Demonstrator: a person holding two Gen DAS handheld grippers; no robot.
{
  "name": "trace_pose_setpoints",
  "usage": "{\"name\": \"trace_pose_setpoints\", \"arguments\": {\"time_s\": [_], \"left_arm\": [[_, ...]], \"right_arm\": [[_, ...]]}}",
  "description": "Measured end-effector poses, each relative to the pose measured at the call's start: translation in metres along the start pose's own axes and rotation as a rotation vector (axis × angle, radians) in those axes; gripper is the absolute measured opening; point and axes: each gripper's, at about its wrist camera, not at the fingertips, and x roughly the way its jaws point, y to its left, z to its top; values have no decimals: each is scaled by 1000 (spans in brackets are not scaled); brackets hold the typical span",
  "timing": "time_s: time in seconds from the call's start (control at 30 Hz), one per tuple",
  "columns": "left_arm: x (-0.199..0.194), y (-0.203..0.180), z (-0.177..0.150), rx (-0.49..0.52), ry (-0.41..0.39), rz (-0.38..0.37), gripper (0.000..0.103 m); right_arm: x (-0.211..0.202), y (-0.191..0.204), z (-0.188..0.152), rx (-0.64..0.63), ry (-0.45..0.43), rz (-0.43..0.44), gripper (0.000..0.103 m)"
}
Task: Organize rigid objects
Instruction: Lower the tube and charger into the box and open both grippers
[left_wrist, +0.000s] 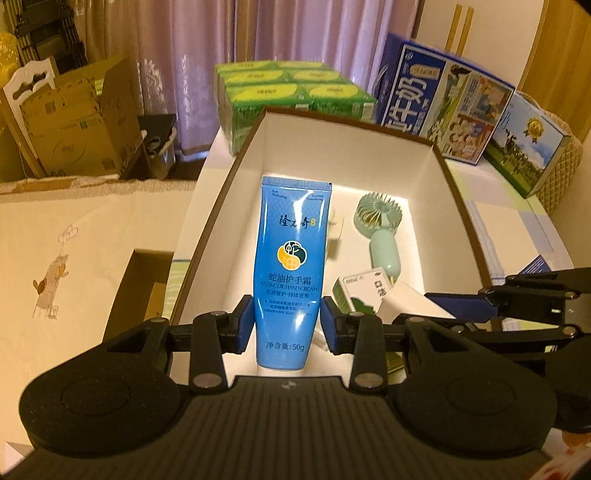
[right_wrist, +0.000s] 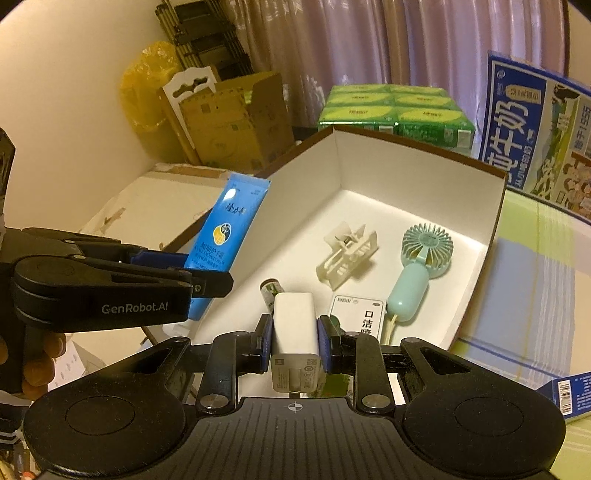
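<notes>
Readable print on the tube, a gripper and a box

The blue tube (left_wrist: 290, 273) reads "SNAKE OIL HAND CREAM", 蛇油护手霜 and 净含量:50g (smaller lines blur); the left gripper (right_wrist: 207, 273) bears "GenRobot.AI"; the blue carton (left_wrist: 439, 107) shows 牛奶.

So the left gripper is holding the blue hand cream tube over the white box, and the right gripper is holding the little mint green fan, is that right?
Not quite. The right gripper holds a white charger block, not the fan; the mint green fan lies on the floor of the white box, as the right wrist view shows. The left gripper does hold the blue hand cream tube over the box.
</notes>
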Motion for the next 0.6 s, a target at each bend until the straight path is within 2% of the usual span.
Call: {"name": "trace_pose_setpoints", "arguments": {"time_s": [0.27, 0.3, 0.33, 0.6], "left_arm": [[17, 7, -8, -9, 76, 15, 31], [19, 8, -8, -13, 91, 18, 18], [22, 9, -8, -18, 107, 13, 14], [22, 13, -14, -19, 122, -4, 27]], "right_arm": [[10, 2, -2, 6, 30, 0, 22], [11, 2, -3, 5, 33, 0, 22], [12, 2, -3, 5, 37, 2, 22], [17, 4, -6, 4, 59, 8, 22]]}}
